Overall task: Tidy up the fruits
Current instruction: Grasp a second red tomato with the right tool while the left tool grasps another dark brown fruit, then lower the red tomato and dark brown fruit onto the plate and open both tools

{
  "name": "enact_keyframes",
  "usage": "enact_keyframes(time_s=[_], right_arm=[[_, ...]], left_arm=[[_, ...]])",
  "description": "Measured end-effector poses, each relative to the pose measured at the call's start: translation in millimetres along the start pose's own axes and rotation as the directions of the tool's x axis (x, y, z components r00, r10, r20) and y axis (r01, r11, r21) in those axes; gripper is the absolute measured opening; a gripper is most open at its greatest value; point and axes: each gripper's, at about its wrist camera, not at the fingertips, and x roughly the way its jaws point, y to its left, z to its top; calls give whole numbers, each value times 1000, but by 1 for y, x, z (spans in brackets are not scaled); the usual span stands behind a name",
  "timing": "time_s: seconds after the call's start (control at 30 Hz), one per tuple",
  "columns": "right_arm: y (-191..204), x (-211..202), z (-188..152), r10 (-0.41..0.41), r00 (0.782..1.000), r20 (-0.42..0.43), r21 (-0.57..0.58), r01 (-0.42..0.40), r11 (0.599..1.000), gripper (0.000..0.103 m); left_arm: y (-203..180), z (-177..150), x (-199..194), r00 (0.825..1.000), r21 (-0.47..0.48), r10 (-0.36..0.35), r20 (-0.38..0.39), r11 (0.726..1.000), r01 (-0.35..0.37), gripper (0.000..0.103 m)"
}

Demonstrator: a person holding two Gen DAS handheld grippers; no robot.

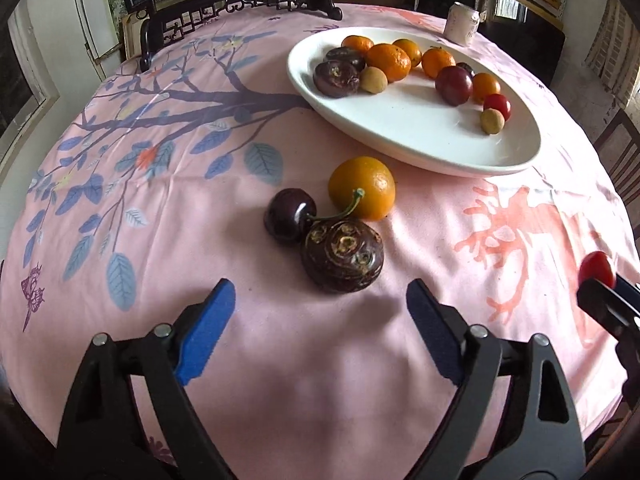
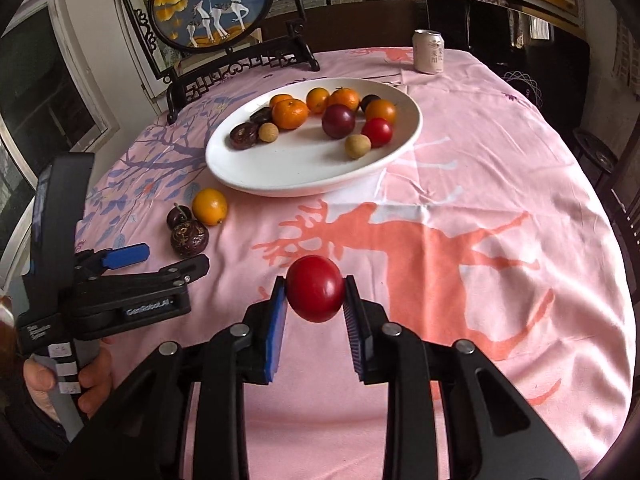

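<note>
My right gripper (image 2: 316, 294) pinches the round red tomato (image 2: 316, 289), bound for the white oval plate (image 2: 280, 168) at twelve o'clock; my left gripper (image 1: 320, 300) gapes empty near the dark wrinkled fruit (image 1: 342, 256)

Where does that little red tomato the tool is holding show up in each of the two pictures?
Left wrist view: the red tomato peeks in at the far right edge, pinched in the right gripper.
Right wrist view: it sits low in the centre, clamped between the right gripper's blue pads.
Shared landmark: the white plate of fruit, beyond the tomato in both views.
</note>
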Motion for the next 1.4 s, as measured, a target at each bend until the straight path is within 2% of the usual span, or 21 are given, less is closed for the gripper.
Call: enact_keyframes(time_s=[0.1,0.13,0.17,0.2,0.33,0.63,0.73,0.87,1.1,1.27,1.4], right_arm=[[-10,-4,0,3,1000,9,25,-4,1000,29],[-12,-4,0,5,1000,11,29,-6,1000,29],[-13,-6,0,9,1000,14,33,-10,999,29],[-14,-7,0,14,1000,16,36,-15,999,29],[-11,-12,0,24,999,28,35,-24,999,29],[7,-13,5,24,999,33,6,-24,1000,29],[12,-11,6,20,999,28,-1,-20,1000,29],[16,-9,9,16,1000,23,-8,-16,1000,29],[19,-3,23,19,1000,12,-27,-19,999,29],[19,9,65,8,999,41,-87,-5,996,29],[3,38,102,-64,995,80,-98,72,993,29]], left_arm=[[-4,7,3,1000,-7,8,17,1000,-7,79],[-4,8,2,1000,-6,6,23,1000,-6,69],[-6,9,1,999,-1,4,32,1000,-4,51],[-7,9,-1,999,6,-4,36,1000,4,41],[-5,4,-6,999,6,-14,31,1000,14,41],[13,-16,-47,990,-13,-125,58,992,126,41],[18,-16,-66,984,-3,-151,92,988,152,41],[21,-7,-83,979,19,-148,144,989,147,41],[15,34,-82,978,55,-127,166,991,119,41],[-2,97,-62,981,59,-143,129,989,136,41],[-25,138,-27,986,45,-144,81,989,140,41]])
